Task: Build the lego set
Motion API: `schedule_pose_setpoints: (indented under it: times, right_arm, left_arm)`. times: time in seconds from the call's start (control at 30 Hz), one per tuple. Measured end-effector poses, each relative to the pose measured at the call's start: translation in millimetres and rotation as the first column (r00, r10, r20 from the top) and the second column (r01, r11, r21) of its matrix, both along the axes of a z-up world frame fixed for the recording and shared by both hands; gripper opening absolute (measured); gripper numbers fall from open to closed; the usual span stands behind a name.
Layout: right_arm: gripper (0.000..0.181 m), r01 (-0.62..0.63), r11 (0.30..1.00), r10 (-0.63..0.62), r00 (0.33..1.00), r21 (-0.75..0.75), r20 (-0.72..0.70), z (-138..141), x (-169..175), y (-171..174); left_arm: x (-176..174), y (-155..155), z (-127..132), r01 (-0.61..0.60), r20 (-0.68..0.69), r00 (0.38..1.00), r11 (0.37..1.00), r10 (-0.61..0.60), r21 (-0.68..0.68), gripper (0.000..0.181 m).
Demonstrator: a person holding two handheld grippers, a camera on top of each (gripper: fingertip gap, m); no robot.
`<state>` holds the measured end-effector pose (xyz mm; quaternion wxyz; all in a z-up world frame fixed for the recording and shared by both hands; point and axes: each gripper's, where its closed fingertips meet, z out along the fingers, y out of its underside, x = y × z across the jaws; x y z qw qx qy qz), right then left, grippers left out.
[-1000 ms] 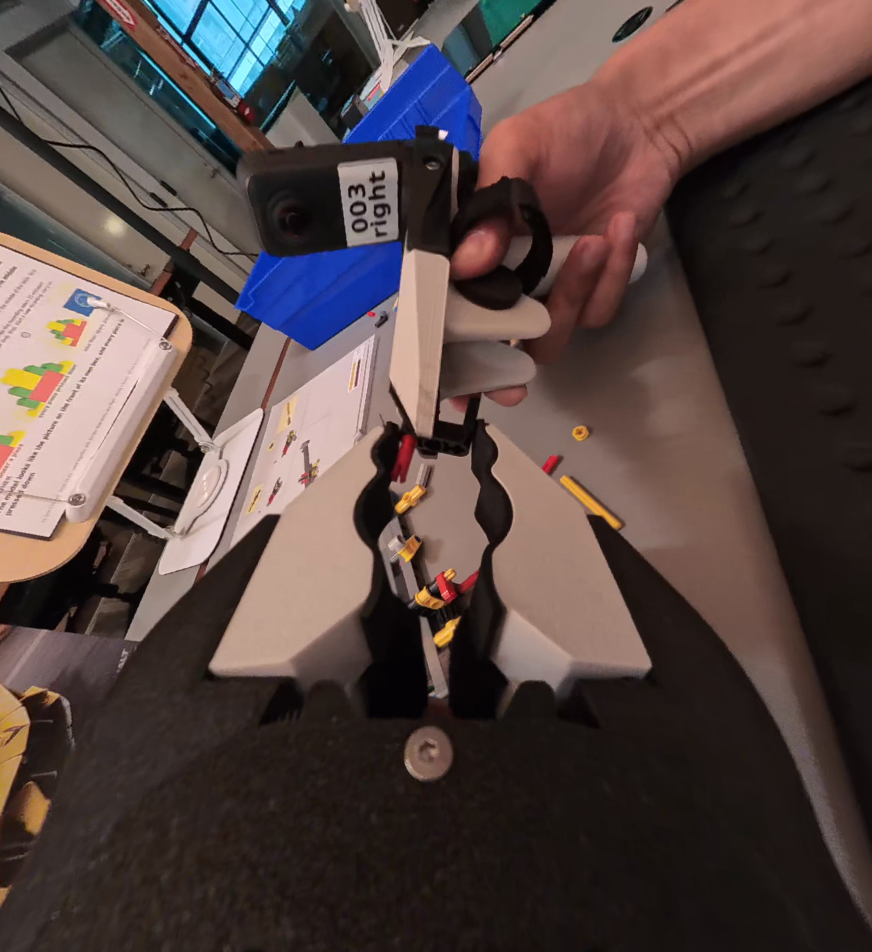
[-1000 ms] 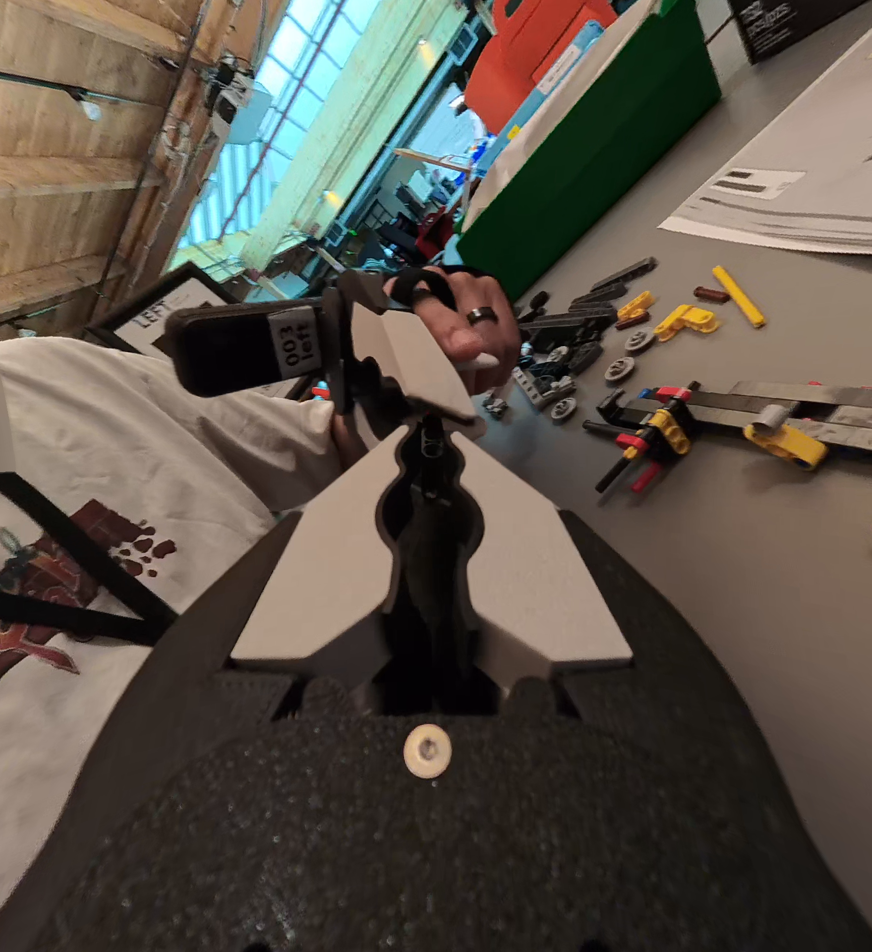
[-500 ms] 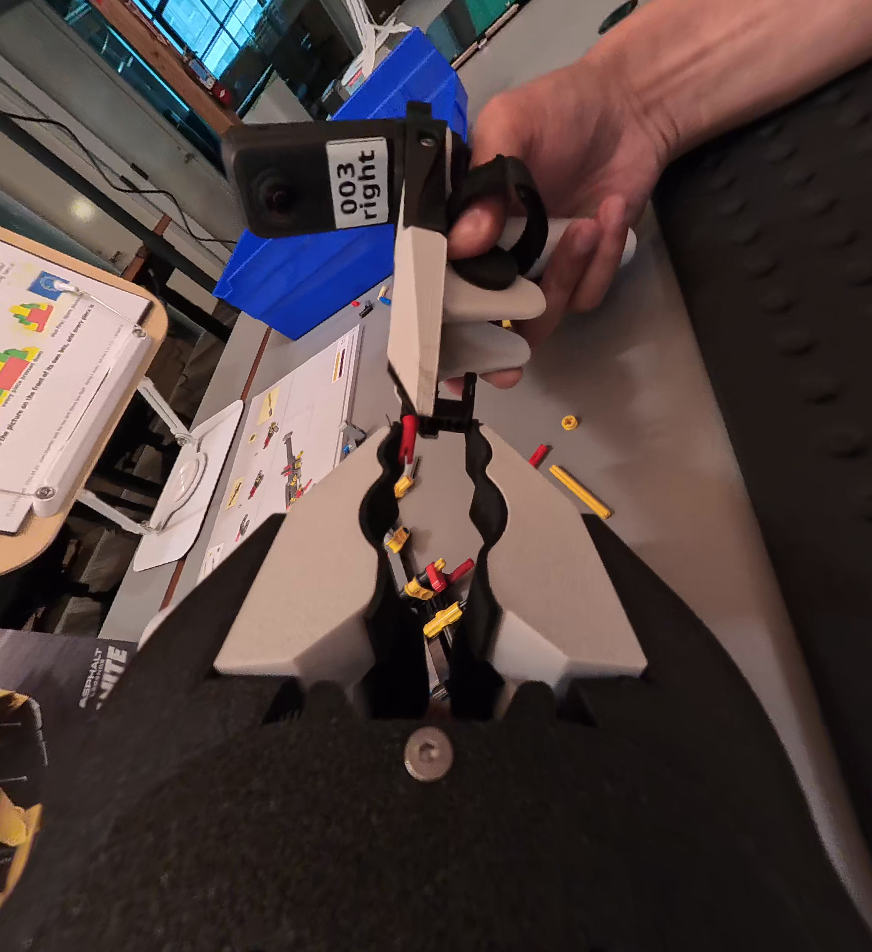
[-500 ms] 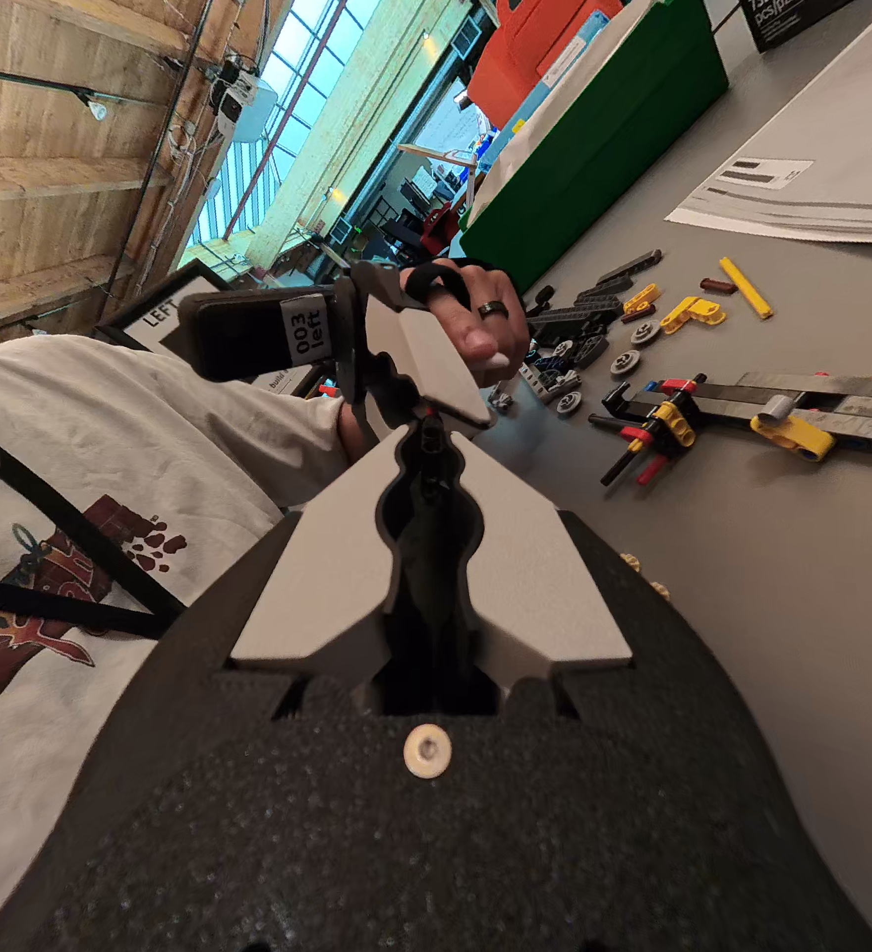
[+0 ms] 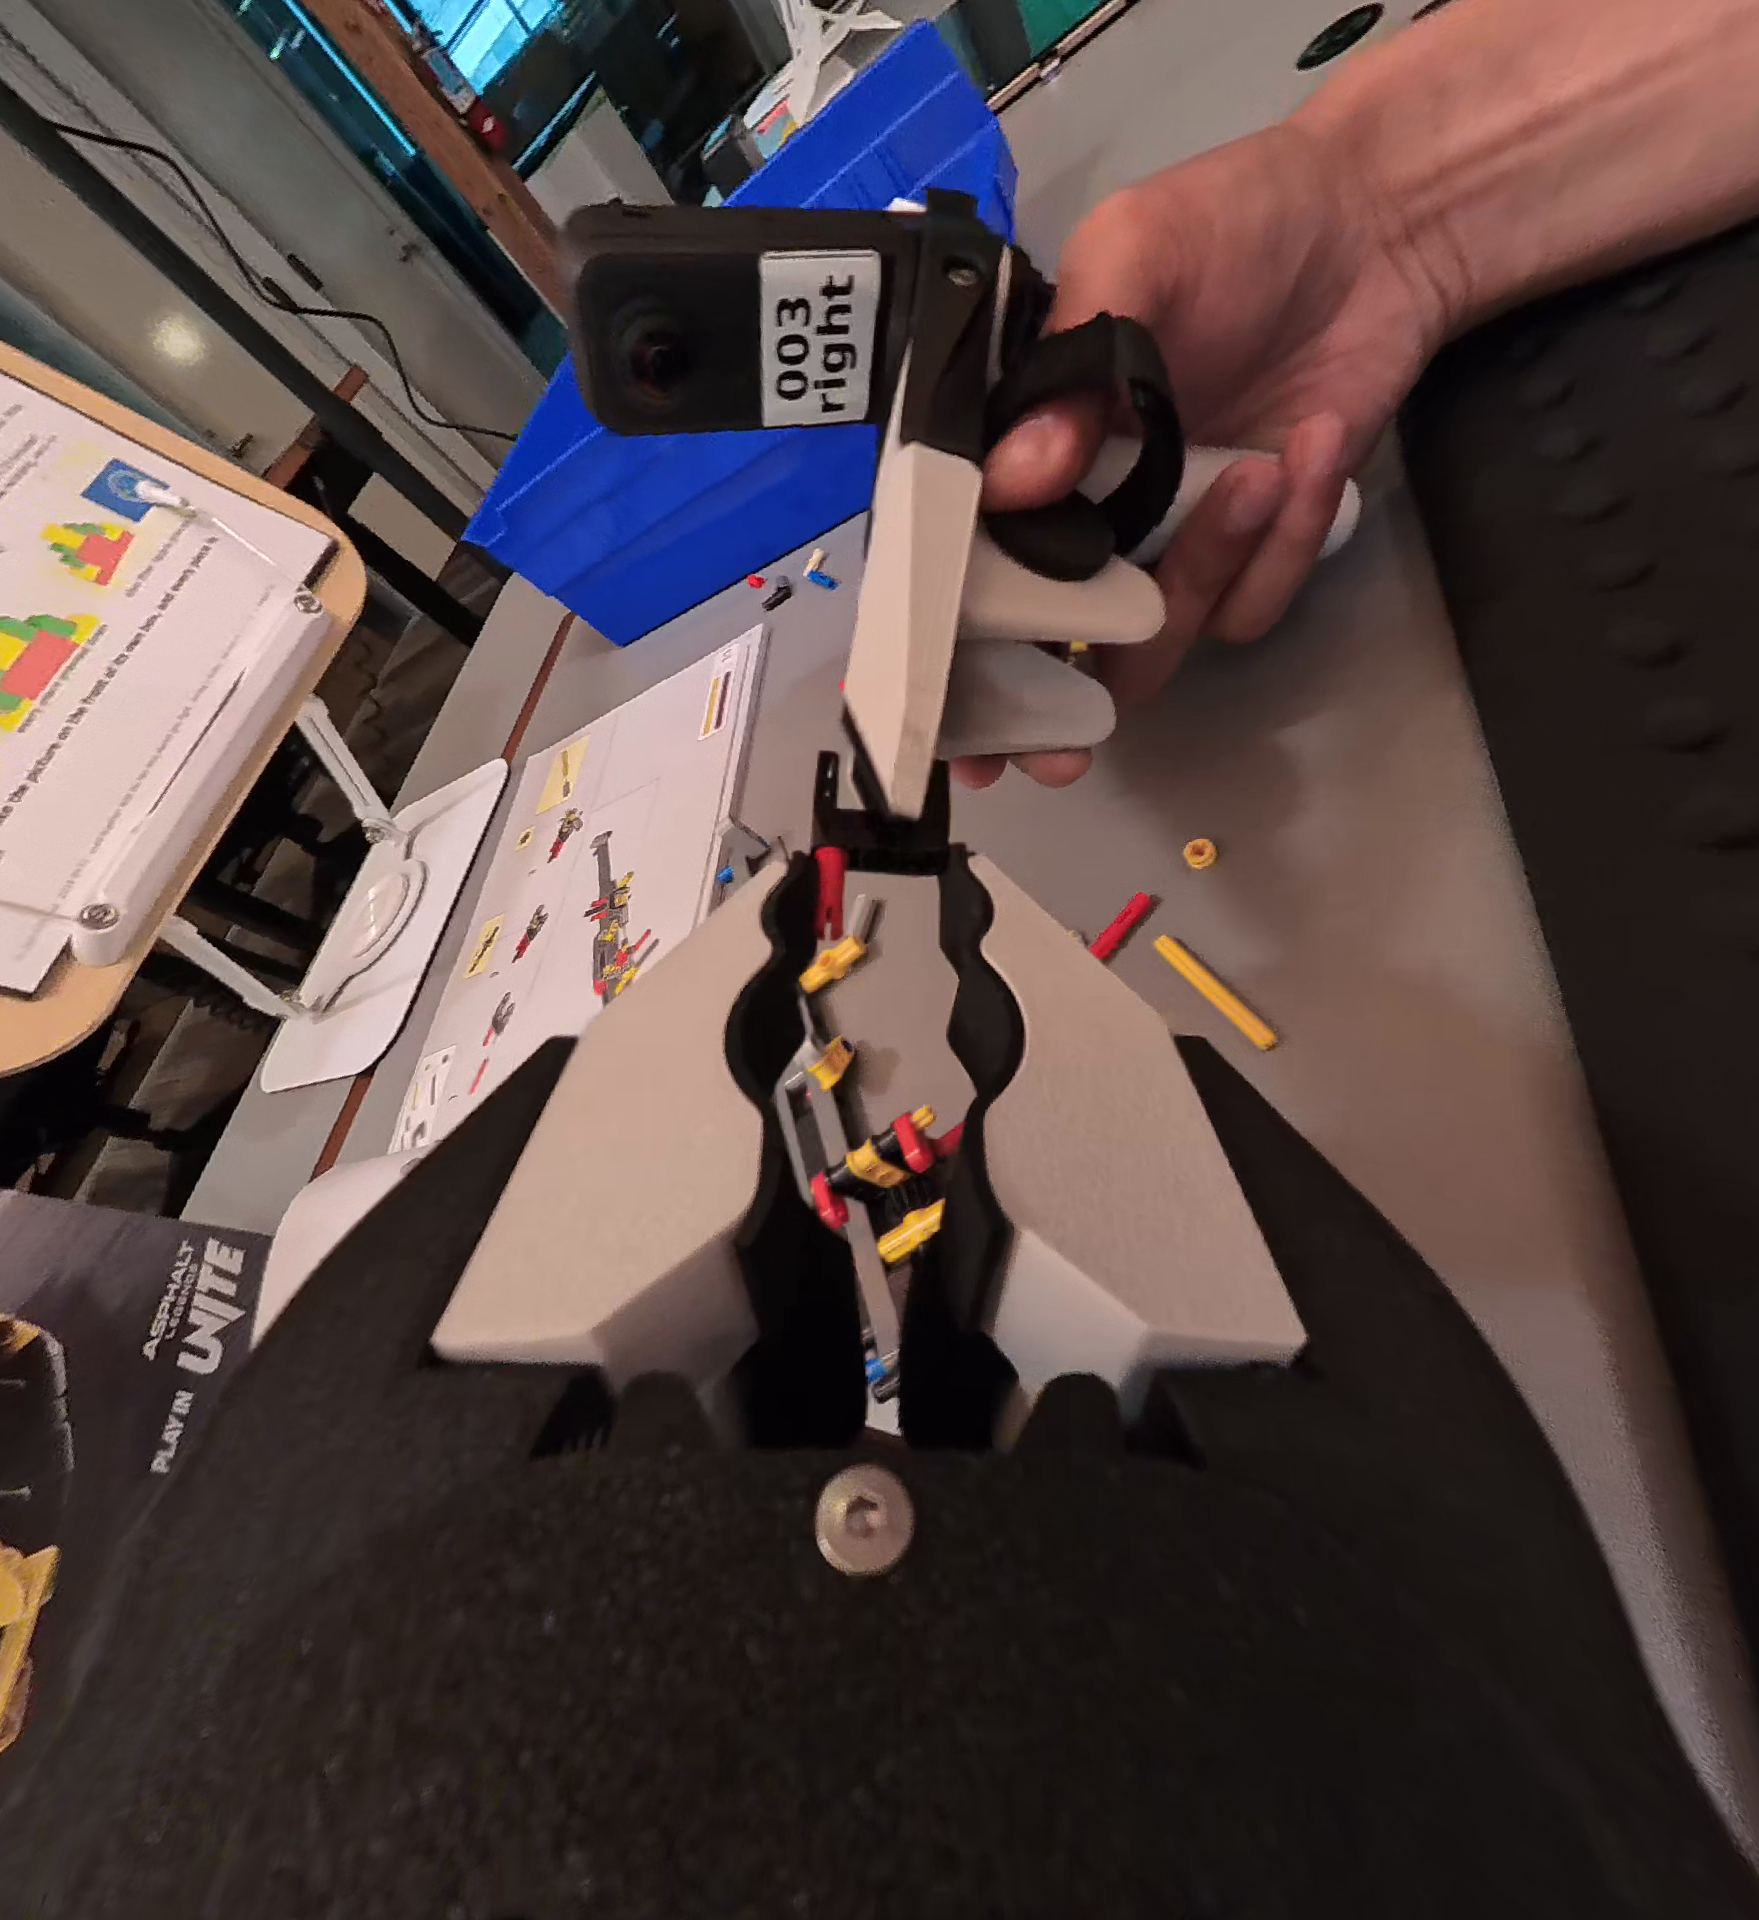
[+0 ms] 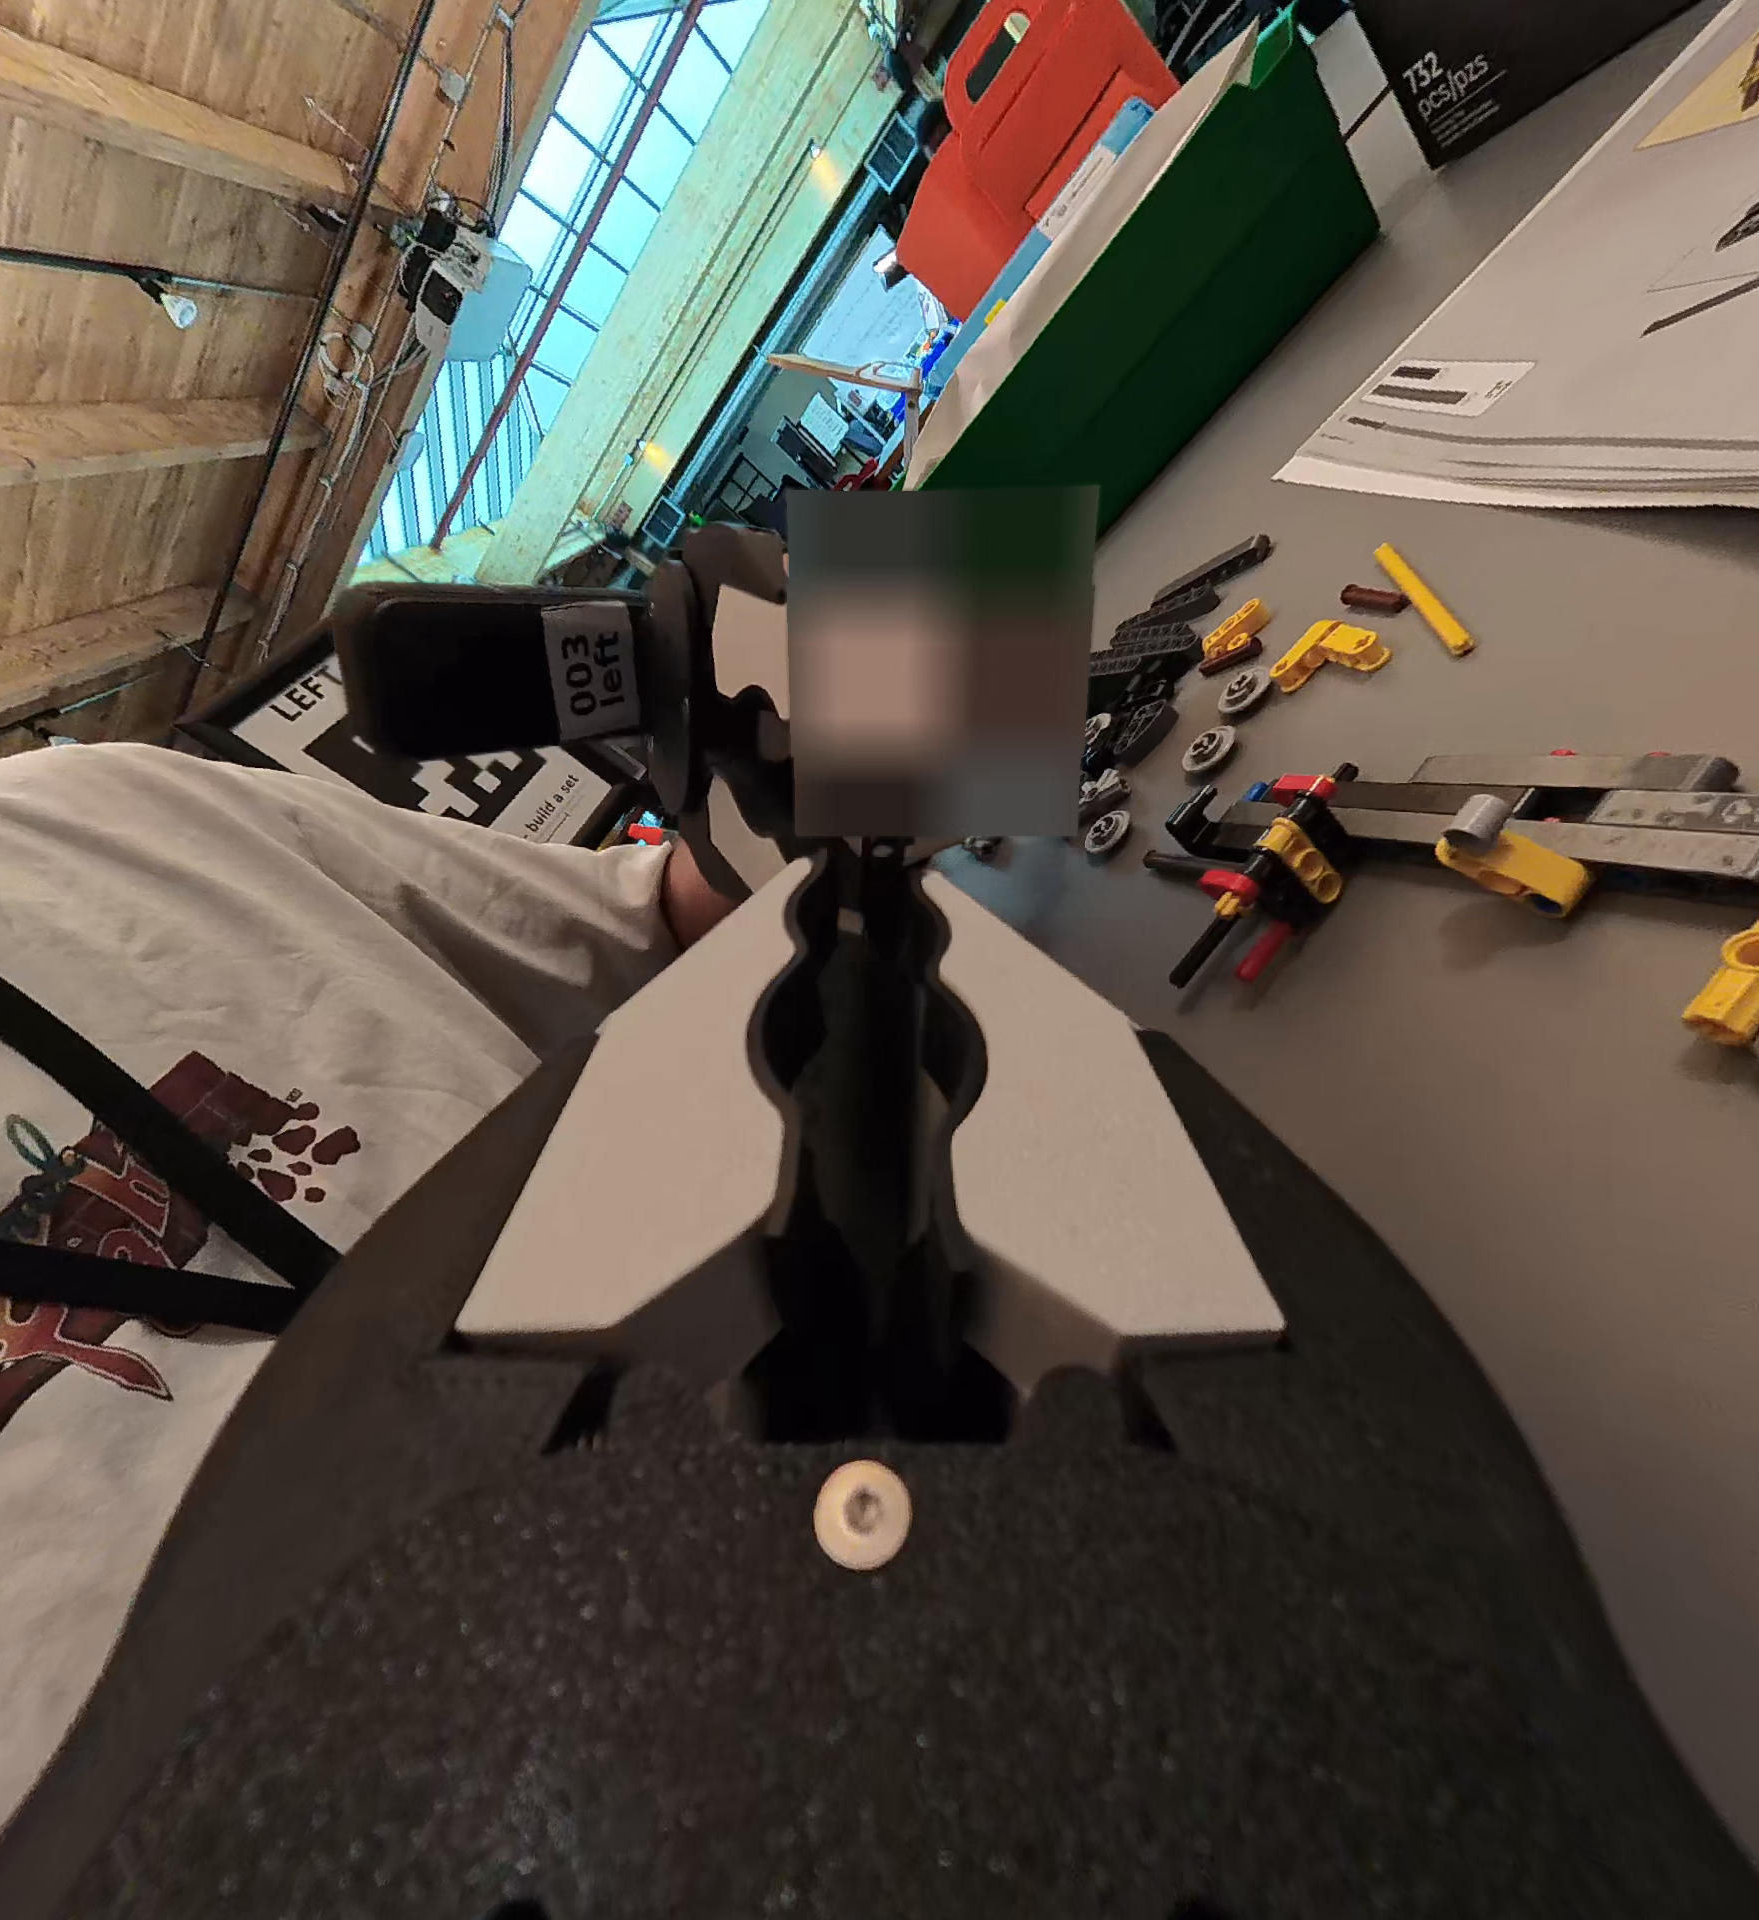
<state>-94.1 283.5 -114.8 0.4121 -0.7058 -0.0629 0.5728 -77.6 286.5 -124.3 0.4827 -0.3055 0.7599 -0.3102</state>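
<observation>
Both grippers have tilted slightly, fingers (image 5: 781, 935) still clenched on one small black piece (image 5: 880, 831).

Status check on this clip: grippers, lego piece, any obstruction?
Left gripper and right gripper tip to tip above grey table. Both shut on small black lego connector piece. Long grey lego beam assembly lies below, untouched. Nothing obstructing.

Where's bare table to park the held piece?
Bare grey table lies in front of the long grey beam assembly, near the right gripper. More lies beyond the yellow rod, toward the black mat. Crowded: the loose black parts by the green bin.
</observation>
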Motion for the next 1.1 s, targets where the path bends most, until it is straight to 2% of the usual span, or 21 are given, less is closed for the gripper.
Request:
schedule_pose_setpoints:
  times: [0.33, 0.67, 0.73, 0.77, 0.83, 0.9, 1.0, 1.07, 1.1]
  right_arm:
    - [0.007, 0.043, 0.999, -0.044, 0.998, 0.034, 0.033, 0, 0, 4]
    - [0.006, 0.048, 0.995, -0.059, 0.991, 0.087, 0.121, -6, -3, 4]
    - [0.006, 0.064, 0.991, -0.080, 0.987, 0.116, 0.142, -4, 0, 5]
    - [0.006, 0.097, 0.987, -0.114, 0.984, 0.130, 0.135, -1, 7, 5]
    - [0.006, 0.174, 0.976, -0.187, 0.978, 0.131, 0.095, 3, 27, 3]
    - [0.006, 0.272, 0.944, -0.273, 0.962, 0.187, -0.019, 23, 51, -5]
    - [0.006, 0.401, 0.864, -0.360, 0.915, 0.304, -0.183, 56, 81, -30]
    - [0.006, 0.458, 0.835, -0.399, 0.886, 0.305, -0.237, 60, 94, -40]
    - [0.006, 0.474, 0.827, -0.405, 0.875, 0.301, -0.266, 63, 98, -44]
  left_arm:
    - [0, 5, 2, -0.013, -0.011, 1.000, 0.998, 0.013, -0.057, 0.021]
    - [3, 4, -3, -0.038, -0.022, 0.999, 0.999, 0.038, -0.020, 0.022]
    - [3, 3, -4, -0.040, -0.022, 0.999, 0.999, 0.040, -0.001, 0.025]
    - [3, 4, -5, -0.050, -0.026, 0.998, 0.999, 0.050, 0.000, 0.033]
    - [3, 10, -8, -0.074, -0.058, 0.996, 0.996, 0.072, -0.040, 0.044]
    - [0, 10, -20, -0.075, -0.153, 0.987, 0.990, 0.056, -0.119, 0.049]
    - [-10, -4, -47, -0.014, -0.344, 0.937, 0.982, -0.054, -0.191, 0.044]
    - [-7, -11, -49, 0.015, -0.399, 0.912, 0.979, -0.097, -0.203, 0.042]
    - [-10, -16, -53, 0.043, -0.463, 0.876, 0.978, -0.135, -0.204, 0.042]
